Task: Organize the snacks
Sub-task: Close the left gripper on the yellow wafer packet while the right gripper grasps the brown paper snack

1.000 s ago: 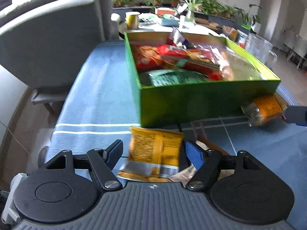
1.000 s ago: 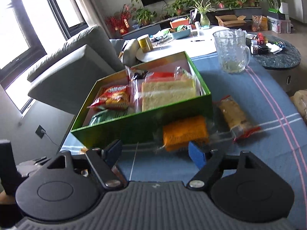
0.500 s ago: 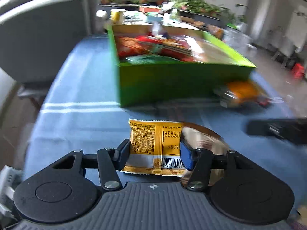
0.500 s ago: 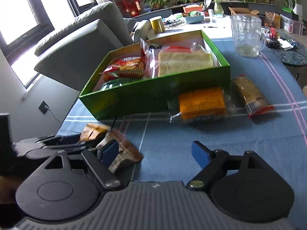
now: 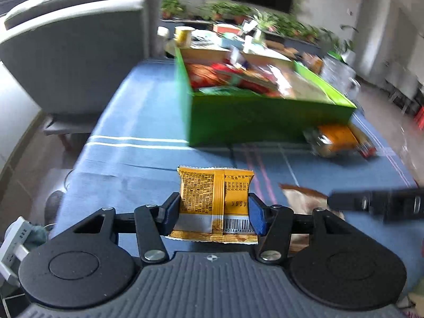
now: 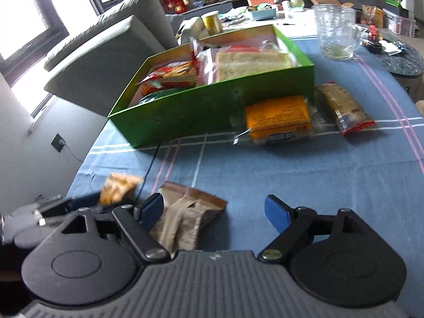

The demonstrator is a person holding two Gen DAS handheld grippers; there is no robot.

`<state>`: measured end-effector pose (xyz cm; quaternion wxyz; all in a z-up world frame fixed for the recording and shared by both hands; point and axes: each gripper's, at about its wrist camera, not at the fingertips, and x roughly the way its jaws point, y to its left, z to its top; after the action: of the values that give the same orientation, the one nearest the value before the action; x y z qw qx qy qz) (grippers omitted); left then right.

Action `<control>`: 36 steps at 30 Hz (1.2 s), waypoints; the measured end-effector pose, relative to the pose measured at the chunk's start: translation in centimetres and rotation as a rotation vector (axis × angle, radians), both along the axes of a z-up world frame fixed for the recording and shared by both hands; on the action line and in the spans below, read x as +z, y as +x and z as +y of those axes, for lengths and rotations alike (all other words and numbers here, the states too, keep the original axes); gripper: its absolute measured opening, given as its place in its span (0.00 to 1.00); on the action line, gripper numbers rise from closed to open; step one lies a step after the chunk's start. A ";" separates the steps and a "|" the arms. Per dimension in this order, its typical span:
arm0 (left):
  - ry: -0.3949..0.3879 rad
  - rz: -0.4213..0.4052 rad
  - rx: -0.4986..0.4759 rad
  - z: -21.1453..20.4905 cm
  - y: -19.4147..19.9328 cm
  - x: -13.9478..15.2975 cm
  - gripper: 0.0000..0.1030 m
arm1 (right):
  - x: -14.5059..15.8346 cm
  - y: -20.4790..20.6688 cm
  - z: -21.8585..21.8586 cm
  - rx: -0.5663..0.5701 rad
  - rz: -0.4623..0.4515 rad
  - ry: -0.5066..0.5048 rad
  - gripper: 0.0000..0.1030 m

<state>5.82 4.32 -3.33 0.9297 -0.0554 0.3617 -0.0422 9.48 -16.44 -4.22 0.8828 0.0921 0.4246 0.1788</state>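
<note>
1. Yellow snack packet (image 5: 214, 201) pinched across its width by left gripper (image 5: 212, 214), pads flat on both side edges, barcode end toward the camera. Jaws just closed onto it; grip sits low on the pack so the upper half sticks out free, handy for dropping it in front-first.
2. Packet appears lifted clear of the blue tablecloth (image 5: 127, 159), short of the green box (image 5: 254, 116). Same packet shows in the right view as an orange blur (image 6: 119, 188) at the left gripper's tip.
3. Right gripper (image 6: 214, 212) spread, nothing clamped. Brown crumpled packet (image 6: 185, 212) lies on the cloth between the jaws, against the left finger (image 6: 151, 208), far from the right one. Jaws just widened a little; looks like staging for the next pick, wide enough to take the wrinkled bag.
4. Green box near the middle of the table, already holding a red snack bag (image 6: 172, 75), a pale bread pack (image 6: 251, 61) and a green pack low at the front corner. Probably the sorting target; open top suits drops from above.
5. Still outside, against the front wall: orange wrapped pack (image 6: 278, 118) and a brown bar pack (image 6: 344, 108) beside it, touching or nearly so. Likely still queued.
6. Glass pitcher (image 6: 336, 34) behind the box's far right corner, off the likely carry path.
7. Left view blurred, so box contents not readable from that side.
</note>
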 end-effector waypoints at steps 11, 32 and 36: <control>-0.017 -0.032 0.069 2.5 -0.4 0.4 0.49 | -1.4 -0.2 4.6 0.088 0.043 -0.050 0.77; -0.030 -0.018 0.058 2.3 -0.6 0.0 0.49 | -1.7 -0.5 6.0 0.106 -0.064 -0.163 0.77; -0.023 -0.020 0.057 2.1 -0.7 0.1 0.49 | -1.5 -0.5 5.5 0.092 -0.067 -0.153 0.77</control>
<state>5.10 6.40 -3.19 0.9335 -0.0760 0.3499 -0.0207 9.02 -10.97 -5.74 0.8918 -0.0010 0.4112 0.1890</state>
